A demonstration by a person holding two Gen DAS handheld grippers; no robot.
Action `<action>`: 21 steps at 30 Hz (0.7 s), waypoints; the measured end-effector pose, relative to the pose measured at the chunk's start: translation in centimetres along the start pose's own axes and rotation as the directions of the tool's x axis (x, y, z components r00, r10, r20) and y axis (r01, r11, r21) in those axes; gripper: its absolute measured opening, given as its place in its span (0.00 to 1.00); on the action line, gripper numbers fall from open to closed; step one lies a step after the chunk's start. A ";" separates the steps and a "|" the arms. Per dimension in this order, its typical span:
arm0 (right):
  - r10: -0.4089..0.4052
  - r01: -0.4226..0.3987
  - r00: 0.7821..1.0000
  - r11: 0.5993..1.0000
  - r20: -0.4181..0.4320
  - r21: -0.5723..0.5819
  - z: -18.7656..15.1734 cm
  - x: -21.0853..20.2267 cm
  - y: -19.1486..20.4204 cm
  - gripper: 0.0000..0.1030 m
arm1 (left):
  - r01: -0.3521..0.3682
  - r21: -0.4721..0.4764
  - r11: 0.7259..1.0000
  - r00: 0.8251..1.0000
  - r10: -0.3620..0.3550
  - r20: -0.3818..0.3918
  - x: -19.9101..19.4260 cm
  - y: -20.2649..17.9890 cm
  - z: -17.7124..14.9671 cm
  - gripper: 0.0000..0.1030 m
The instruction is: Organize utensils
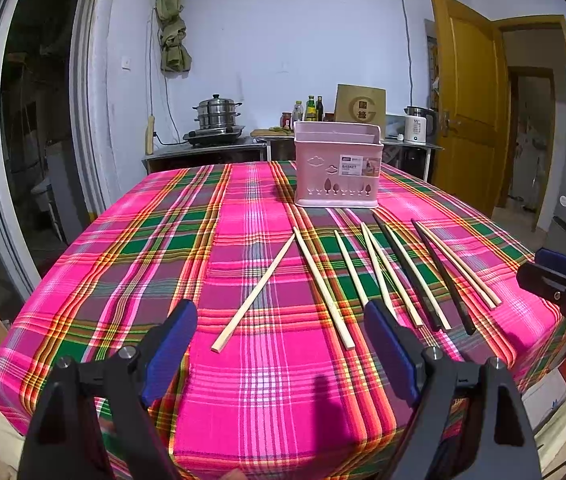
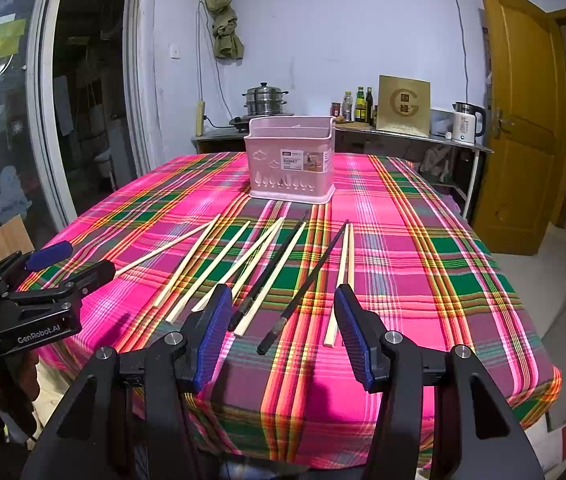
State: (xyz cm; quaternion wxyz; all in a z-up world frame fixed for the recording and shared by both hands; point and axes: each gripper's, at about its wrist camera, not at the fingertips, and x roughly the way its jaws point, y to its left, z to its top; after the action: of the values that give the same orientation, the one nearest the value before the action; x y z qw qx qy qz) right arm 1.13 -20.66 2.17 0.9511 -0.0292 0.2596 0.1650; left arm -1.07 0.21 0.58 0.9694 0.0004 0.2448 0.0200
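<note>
Several pale wooden chopsticks [image 1: 255, 293] [image 2: 207, 267] and two black chopsticks [image 1: 407, 271] [image 2: 303, 286] lie fanned on the pink plaid tablecloth [image 1: 155, 240] [image 2: 423, 280]. A pink utensil basket [image 1: 337, 164] [image 2: 290, 160] stands upright behind them. My left gripper [image 1: 281, 320] is open and empty above the near table edge, left of the fan; it also shows in the right wrist view [image 2: 73, 260]. My right gripper [image 2: 281, 302] is open and empty over the near ends of the black chopsticks; it also shows in the left wrist view [image 1: 539, 264].
Behind the table a counter [image 1: 203, 152] holds a steel steamer pot [image 1: 217, 114], bottles [image 1: 311, 109], a brown box [image 1: 361, 108] and a white kettle [image 1: 419, 124]. A yellow door [image 1: 467, 96] stands open at the right.
</note>
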 end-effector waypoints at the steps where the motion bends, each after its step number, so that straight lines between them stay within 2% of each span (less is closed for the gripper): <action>1: 0.000 0.000 1.000 1.000 0.000 0.000 0.0 0.0 0.0 0.52 | -0.001 0.000 1.000 1.000 0.001 0.000 0.0 0.0 0.0 0.84; 21: 0.000 0.000 1.000 1.000 -0.010 0.006 0.0 0.7 -0.5 0.52 | 0.008 0.011 1.000 0.999 -0.007 -0.033 1.3 -0.1 0.4 0.84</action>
State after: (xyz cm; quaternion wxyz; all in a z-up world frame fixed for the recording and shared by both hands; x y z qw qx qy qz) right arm 1.90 -20.89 1.82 0.9499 -0.0273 0.2648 0.1641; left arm 0.26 0.17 0.32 0.9652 0.0047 0.2611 0.0150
